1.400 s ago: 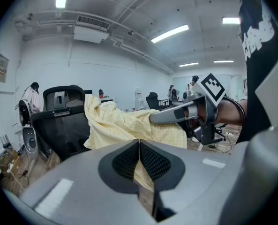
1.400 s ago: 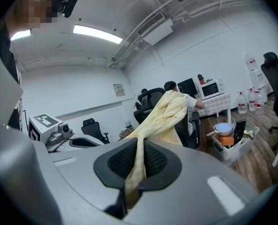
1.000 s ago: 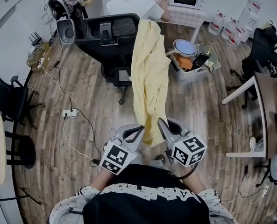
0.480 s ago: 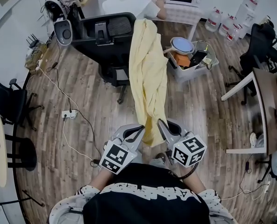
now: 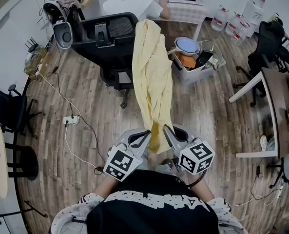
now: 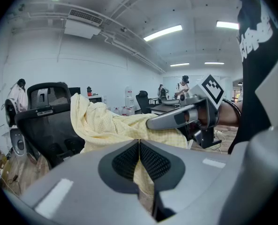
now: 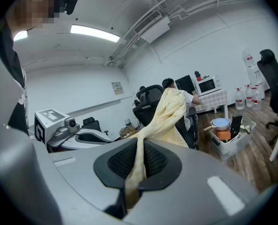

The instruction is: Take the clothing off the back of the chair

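A pale yellow garment [image 5: 151, 77] hangs from the top of the black office chair's back [image 5: 107, 30] and stretches down to both grippers. My left gripper [image 5: 148, 133] is shut on its lower edge. In the left gripper view the cloth [image 6: 143, 184] shows squeezed below the closed pads, and the garment [image 6: 106, 125] runs on to the chair [image 6: 45, 109]. My right gripper [image 5: 165, 130] is shut on the same hem. There the fabric [image 7: 138, 161] is pinched between the pads and rises in a taut strip to the chair [image 7: 150, 100].
A person in white [image 5: 129, 4] sits at a desk behind the chair. A plastic bin [image 5: 202, 74] with a bowl stands to its right. On the floor at left lies a power strip [image 5: 71, 120] with cables. A table [image 5: 276, 96] is at right, black chairs [image 5: 8, 111] at left.
Both grippers keep their hold and their place. Only the head view has drifted a little, so chair and garment sit slightly further left.
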Demonstrator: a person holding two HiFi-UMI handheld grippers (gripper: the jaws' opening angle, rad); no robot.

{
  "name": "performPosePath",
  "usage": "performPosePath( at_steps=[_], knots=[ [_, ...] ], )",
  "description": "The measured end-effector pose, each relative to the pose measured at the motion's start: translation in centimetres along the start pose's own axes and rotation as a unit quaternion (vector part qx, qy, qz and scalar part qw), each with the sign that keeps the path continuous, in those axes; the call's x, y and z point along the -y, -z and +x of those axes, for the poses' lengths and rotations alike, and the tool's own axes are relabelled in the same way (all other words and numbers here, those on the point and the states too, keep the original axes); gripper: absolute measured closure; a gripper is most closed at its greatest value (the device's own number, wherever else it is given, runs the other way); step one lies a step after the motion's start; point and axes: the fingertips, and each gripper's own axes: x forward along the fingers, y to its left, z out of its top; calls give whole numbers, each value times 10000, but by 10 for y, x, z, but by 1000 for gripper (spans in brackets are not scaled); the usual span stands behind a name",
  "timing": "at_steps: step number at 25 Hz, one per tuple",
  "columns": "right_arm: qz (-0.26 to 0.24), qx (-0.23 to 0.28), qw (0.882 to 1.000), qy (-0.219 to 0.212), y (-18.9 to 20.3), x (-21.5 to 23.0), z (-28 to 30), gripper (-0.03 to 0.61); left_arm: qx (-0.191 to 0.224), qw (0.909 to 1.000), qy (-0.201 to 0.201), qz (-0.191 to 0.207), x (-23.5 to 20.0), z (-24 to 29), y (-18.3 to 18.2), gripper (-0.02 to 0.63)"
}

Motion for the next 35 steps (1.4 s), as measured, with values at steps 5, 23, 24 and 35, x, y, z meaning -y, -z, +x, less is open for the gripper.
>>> performPosePath(
  at_steps=[5,23,24,35],
  knots=[
    [4,-11,10000,-18,1,-1,-6,548,-10,10000,10,8,6,-1,-1,612],
    [-64,-34,9999,-90,8,0,-20,548,24,9999,-99,96,19,1,0,612],
    [-78,-33,9999,-107,8,-1,-20,548,38,9998,-139,140,19,0,-1,612],
    [-136,-39,9997,-194,11,5,-27,548,92,9995,-236,197,28,5,-1,612]
  ],
)
